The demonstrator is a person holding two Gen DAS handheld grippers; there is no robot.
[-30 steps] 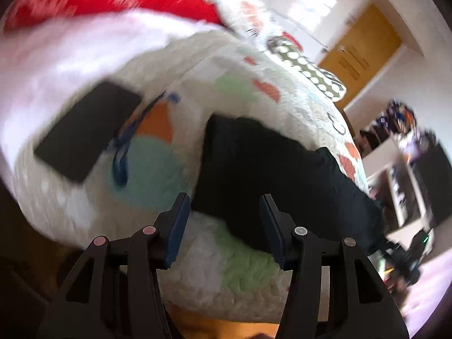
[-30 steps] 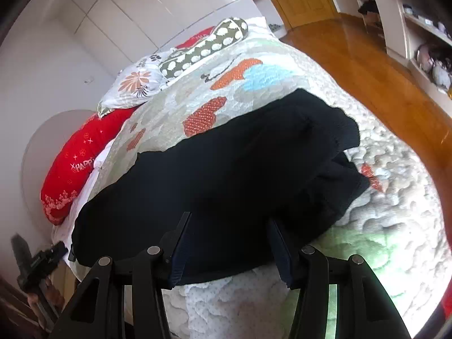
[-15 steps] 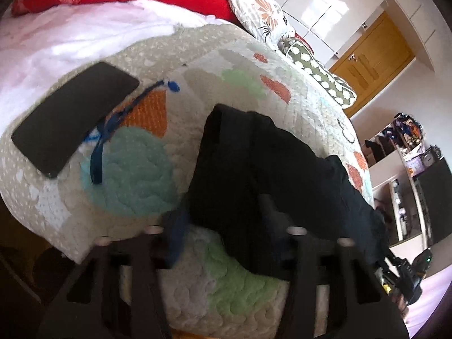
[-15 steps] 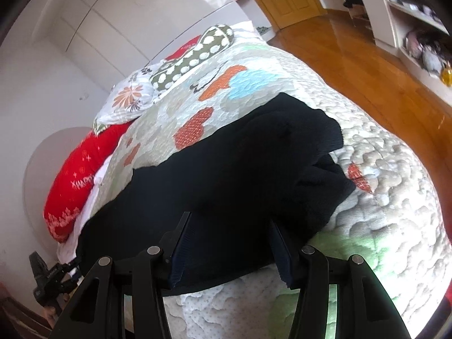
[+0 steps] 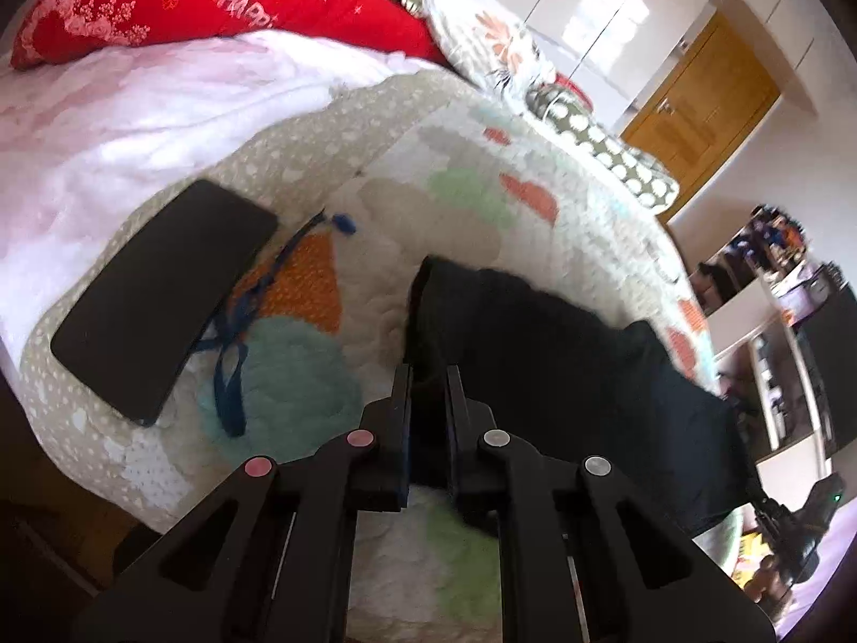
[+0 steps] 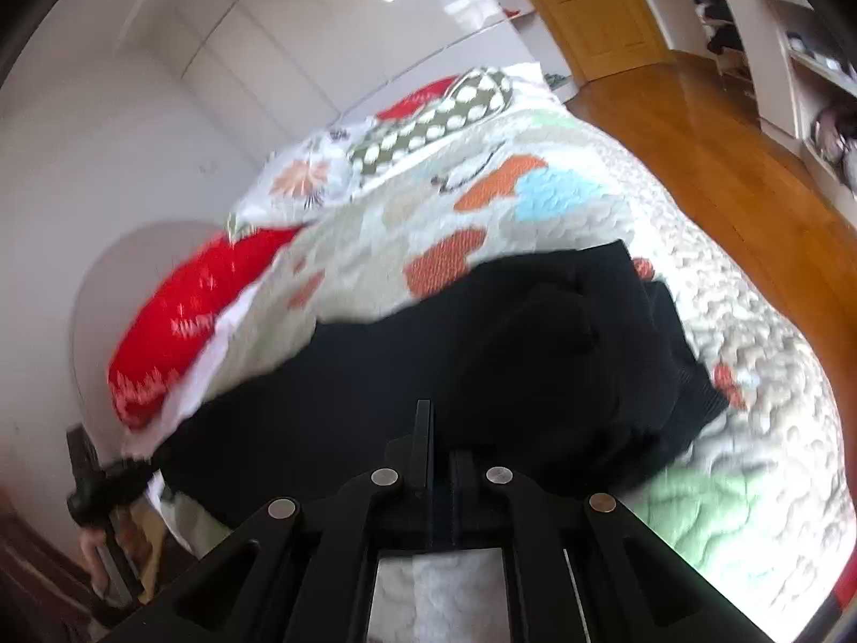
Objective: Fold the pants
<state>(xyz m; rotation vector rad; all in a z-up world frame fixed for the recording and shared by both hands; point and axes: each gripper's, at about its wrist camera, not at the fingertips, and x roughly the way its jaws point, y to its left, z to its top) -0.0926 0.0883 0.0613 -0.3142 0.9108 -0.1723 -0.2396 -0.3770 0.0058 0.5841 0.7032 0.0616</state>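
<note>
Black pants [image 5: 562,364] lie along the near edge of a quilted bed; they also show in the right wrist view [image 6: 482,364]. My left gripper [image 5: 428,375] is shut on the near corner of the pants' leg end. My right gripper [image 6: 436,428] is shut on the near edge of the pants close to the bunched waist end [image 6: 659,375]. The cloth between the right fingers is mostly hidden by them.
A black phone [image 5: 166,294] with a blue cord [image 5: 241,332] lies on the quilt [image 5: 300,375] left of the pants. Red pillow [image 5: 214,0] and patterned pillows [image 6: 428,123] lie at the bed's head. Wooden floor [image 6: 723,144], shelves and a door stand beyond the bed.
Both grippers were open just before the pants' near edge; both have closed on the cloth. The right view has shifted slightly and blurred.
</note>
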